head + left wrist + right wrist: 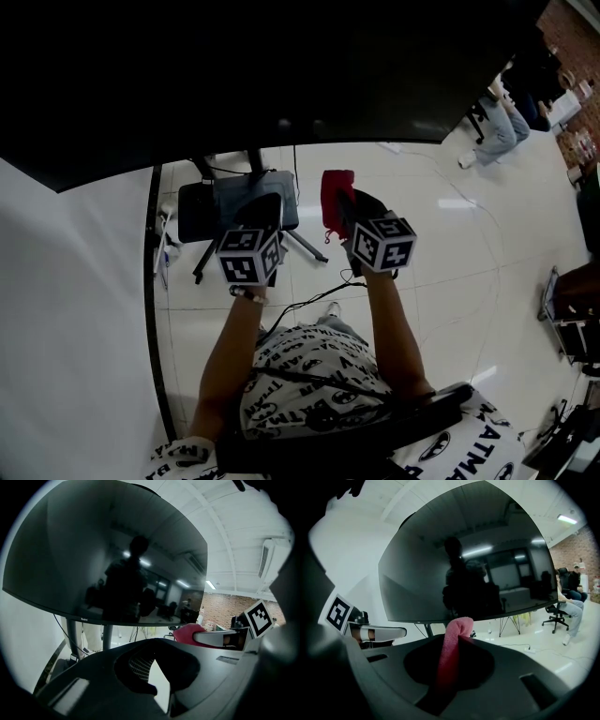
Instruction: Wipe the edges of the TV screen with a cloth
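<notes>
The big dark TV screen (281, 75) fills the top of the head view, its bottom edge just above both grippers. My right gripper (343, 202) is shut on a red cloth (335, 191), which is folded and sticks up from the jaw tips. In the right gripper view the cloth (457, 626) rises to the level of the bottom edge of the TV (478, 559). My left gripper (265, 204) sits beside it, jaws closed and empty, pointing at the TV (103, 550). The cloth (189, 632) also shows at the right of the left gripper view.
The TV stand's black base (192, 208) and legs (305, 246) stand on the glossy floor below the grippers, with cables trailing. A white wall panel (66, 319) lies to the left. A person sits on an office chair (557, 613) at the far right.
</notes>
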A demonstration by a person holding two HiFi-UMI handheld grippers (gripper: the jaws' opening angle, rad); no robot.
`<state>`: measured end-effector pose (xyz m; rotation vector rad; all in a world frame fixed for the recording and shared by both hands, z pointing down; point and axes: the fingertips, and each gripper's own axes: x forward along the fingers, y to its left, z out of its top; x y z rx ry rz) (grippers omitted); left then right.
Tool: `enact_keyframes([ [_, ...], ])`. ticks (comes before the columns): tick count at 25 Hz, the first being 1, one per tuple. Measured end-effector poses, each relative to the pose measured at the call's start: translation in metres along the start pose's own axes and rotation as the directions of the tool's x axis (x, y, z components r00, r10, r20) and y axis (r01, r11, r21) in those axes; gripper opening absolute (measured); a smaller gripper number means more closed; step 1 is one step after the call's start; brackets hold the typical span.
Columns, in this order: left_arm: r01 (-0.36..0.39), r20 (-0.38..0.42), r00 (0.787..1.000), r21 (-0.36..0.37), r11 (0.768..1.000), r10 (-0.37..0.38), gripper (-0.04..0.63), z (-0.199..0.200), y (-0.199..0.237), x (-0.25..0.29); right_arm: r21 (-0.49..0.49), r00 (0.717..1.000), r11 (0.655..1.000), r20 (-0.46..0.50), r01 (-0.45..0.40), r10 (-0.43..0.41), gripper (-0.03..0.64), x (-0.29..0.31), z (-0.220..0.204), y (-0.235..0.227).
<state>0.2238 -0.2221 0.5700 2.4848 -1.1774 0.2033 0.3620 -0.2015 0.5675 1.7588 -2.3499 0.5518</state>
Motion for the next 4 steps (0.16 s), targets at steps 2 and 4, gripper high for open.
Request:
enact_keyframes([
  [2,0.003,0.003,1.0,0.001,1.0,-0.003,0.002,0.0009,-0.0008,0.0001,-0.002,1.0,1.0,0.0,0.004,-0.004,0.06,-0.0008,-0.0007,-0.0008],
  [4,0.006,0.007,1.0,0.005,1.0,-0.006,0.002,0.0028,-0.0019,0.0004,-0.014,1.0,1.0,0.003,0.008,-0.008,0.06,-0.0014,0.0008,-0.0016],
])
